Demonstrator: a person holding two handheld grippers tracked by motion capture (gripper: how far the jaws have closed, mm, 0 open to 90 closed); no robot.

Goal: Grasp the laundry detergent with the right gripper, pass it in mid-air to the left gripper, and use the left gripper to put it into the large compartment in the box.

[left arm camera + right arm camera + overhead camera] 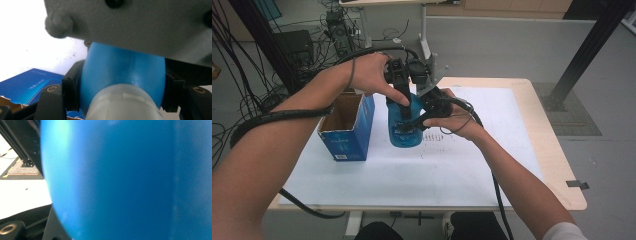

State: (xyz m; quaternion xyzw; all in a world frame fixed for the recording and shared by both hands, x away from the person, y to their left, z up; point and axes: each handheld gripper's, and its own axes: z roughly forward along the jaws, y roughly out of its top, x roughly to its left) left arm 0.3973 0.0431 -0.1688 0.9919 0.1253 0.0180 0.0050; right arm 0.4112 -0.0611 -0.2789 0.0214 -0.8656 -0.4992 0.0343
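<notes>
Both my tongs clamped, arms meeting over the middle of the table.

My left forearm comes in from the lower left and bends inward, the left hand [371,74] cupped over the left gripper [404,100], which points down with its jaws closed in tight. My right forearm rises from the lower right; the right hand [457,117] holds the right gripper [419,119] pointing leftward, jaws likewise clamped, just beside my left one.

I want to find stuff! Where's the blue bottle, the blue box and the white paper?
blue bottle [406,131]: high view, lower body.
blue box [347,142]: high view, front side.
white paper [452,170]: high view, bare middle of the sheet.
</notes>
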